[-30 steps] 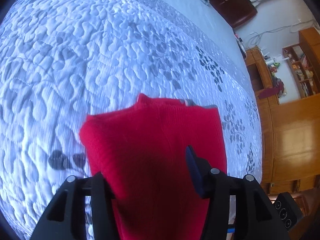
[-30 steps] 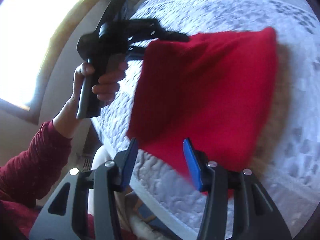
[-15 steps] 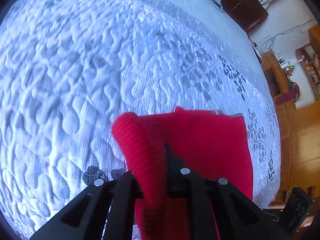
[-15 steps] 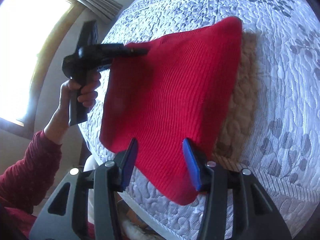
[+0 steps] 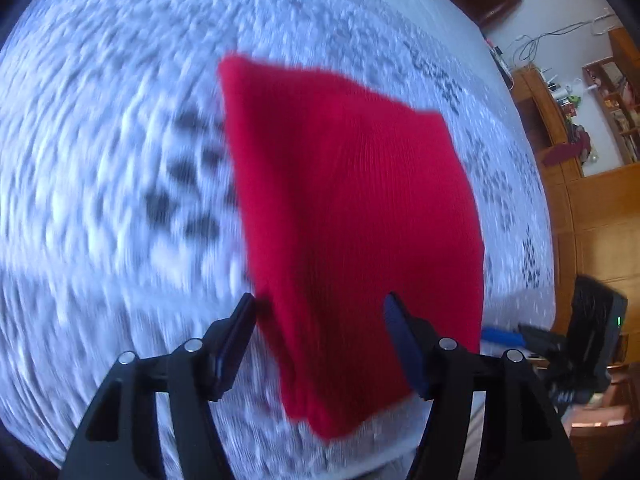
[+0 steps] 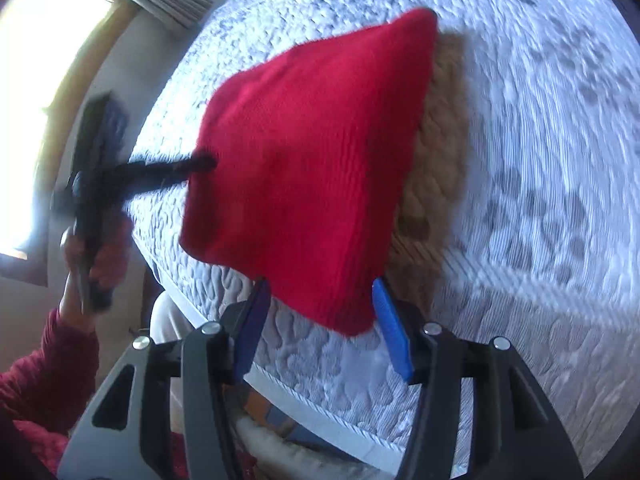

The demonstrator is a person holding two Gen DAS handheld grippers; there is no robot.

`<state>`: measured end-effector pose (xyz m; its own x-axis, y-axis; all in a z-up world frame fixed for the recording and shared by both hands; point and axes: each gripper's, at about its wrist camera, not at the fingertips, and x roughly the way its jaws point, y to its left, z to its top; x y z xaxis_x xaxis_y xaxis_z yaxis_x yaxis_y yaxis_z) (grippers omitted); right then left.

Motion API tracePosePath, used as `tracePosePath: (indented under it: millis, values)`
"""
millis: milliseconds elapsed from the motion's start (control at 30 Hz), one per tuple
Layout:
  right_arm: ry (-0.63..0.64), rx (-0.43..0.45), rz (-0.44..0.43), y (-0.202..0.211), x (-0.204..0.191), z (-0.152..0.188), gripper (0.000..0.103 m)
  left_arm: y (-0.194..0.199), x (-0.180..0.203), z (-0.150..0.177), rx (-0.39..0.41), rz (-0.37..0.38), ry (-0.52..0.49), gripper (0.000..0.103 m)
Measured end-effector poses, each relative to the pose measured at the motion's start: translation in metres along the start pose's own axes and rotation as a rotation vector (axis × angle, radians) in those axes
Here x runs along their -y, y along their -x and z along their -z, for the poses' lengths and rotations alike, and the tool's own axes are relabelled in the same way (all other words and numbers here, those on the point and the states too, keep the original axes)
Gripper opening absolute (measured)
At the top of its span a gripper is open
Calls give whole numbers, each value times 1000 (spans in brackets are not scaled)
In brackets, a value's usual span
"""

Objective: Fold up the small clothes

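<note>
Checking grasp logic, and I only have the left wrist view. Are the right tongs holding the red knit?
Observer: No. The right wrist view shows the right tongs open. The near corner of the red knit garment sits between the fingers, unpinched.
Operator: Are my left tongs clear of it?
Observer: Seen from the right, the left tongs reach the garment's left edge. It's blurred, so contact is unsure.
Operator: Anything under it?
Observer: There's a brownish patch along its right edge on the quilted bedspread. Shadow or cloth, cannot tell.
</note>
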<state>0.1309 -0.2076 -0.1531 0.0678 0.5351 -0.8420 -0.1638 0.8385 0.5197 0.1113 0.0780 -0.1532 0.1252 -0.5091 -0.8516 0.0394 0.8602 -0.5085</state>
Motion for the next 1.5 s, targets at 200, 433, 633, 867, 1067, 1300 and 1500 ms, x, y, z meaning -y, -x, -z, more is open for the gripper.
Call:
tracePosePath:
  millis: [200, 433, 633, 867, 1067, 1300, 1500]
  values:
    - [-111, -61, -16, -25, 20, 0, 31, -10, 8, 42, -26, 31, -4, 53]
    - [-101, -33, -41, -1, 17, 8, 15, -5, 29, 43, -47, -111, -109, 25]
    - [-84, -126, 70, -41, 23, 18, 14, -28, 16, 45, -80, -129, -72, 26]
    - [-46, -62, 7, -5, 21, -2, 35, 13, 2, 22, -14, -74, -72, 59]
    - [-82, 27, 9, 18, 40, -84, 49, 23, -13, -55, 53, -114, -51, 63]
    - [-69, -21, 72, -14, 51, -131, 55, -10, -15, -85, -11, -74, -1, 69]
    - [-74, -10, 44, -29, 51, -145, 60, -19, -20, -84, -2, -43, 8, 80]
